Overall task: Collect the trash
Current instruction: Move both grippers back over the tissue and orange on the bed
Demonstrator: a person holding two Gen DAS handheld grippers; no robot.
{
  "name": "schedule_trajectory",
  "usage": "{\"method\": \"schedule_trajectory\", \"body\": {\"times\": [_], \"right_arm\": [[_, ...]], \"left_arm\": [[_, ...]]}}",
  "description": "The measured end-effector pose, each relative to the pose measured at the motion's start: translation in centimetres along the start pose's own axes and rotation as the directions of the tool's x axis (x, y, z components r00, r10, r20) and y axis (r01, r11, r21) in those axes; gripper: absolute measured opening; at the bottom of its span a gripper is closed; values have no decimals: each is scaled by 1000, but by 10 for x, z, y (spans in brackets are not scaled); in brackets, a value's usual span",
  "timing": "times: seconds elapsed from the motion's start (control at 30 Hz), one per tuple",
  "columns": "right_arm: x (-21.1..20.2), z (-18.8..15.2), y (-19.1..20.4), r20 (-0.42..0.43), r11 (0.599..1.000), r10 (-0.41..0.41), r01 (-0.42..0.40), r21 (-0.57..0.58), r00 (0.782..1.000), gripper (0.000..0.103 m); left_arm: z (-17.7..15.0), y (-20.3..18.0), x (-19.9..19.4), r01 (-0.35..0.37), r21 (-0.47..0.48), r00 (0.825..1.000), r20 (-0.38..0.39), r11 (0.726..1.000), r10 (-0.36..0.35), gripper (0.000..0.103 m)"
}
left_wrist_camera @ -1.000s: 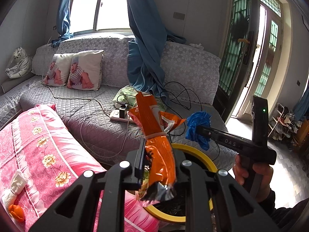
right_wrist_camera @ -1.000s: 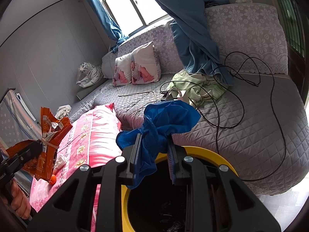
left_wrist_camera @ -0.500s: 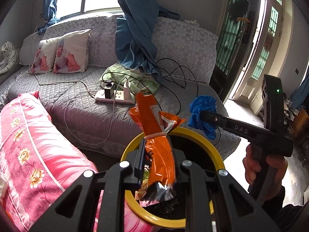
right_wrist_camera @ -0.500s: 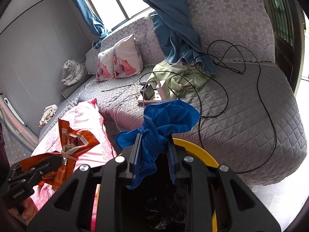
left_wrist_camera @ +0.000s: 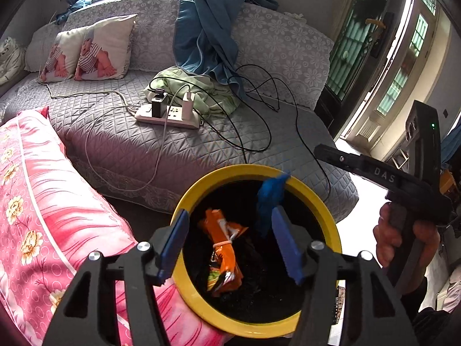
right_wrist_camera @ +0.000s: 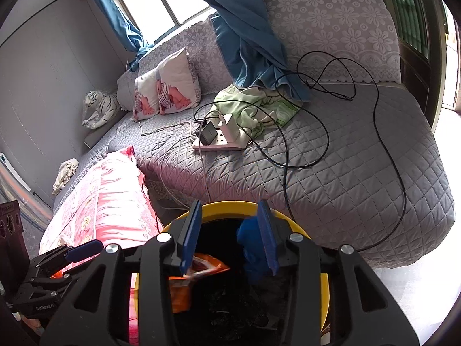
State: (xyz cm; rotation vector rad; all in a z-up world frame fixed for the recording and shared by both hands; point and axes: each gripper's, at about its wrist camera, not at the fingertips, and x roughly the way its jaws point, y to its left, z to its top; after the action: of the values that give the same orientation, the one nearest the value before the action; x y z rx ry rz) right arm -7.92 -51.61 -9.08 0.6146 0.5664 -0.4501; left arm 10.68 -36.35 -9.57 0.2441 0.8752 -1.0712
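Sofa-side yellow bin (left_wrist_camera: pixel 328 216) w/ crumpled orange wrapper (left_wrist_camera: pixel 223 248), blue rag (right_wrist_camera: pixel 250 248); both grippers (left_wrist_camera: pixel 230 245) (right_wrist_camera: pixel 229 236) spread.

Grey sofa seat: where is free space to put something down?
Bare quilt lies on the grey sofa seat right of the power strip, inside and beyond the black cable loops. Crowded: around the strip, green cloth and pillows.

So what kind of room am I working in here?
Probably a home living room: a long grey quilted sofa with cushions, a curtained window, and a power strip charging things on the seat.
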Motion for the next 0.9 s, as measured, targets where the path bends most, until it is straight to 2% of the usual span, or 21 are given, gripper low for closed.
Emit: {"method": "schedule_trajectory", "body": {"times": [0.1,0.23,0.27,0.4,0.57,0.67,0.83,0.9], "right_arm": [[-3,1,0,8,1000,6,-6,-1,1000,38],[-5,2,9,12,999,29,-28,-23,1000,38],[-5,2,13,11,999,39,-39,-34,999,39],[-2,2,37,-2,993,88,-88,-84,996,45],[10,-6,80,-63,971,171,-179,-158,983,49],[20,-14,110,-108,952,203,-222,-210,973,50],[42,-28,172,-189,897,254,-304,-322,949,50],[53,-34,201,-230,865,275,-345,-365,933,50]], "left_arm": [[-1,13,-7,-18,-34,1000,7,999,19,65],[-3,39,-24,-56,-74,998,36,996,59,69],[-5,47,-30,-72,-86,996,47,994,76,72],[-11,83,-56,-146,-132,985,74,980,157,74],[-29,137,-93,-265,-194,957,71,944,283,75],[-44,171,-116,-334,-246,931,61,910,359,75],[-78,213,-160,-410,-339,889,59,847,455,75],[-95,226,-178,-420,-382,878,59,823,476,75]]}}
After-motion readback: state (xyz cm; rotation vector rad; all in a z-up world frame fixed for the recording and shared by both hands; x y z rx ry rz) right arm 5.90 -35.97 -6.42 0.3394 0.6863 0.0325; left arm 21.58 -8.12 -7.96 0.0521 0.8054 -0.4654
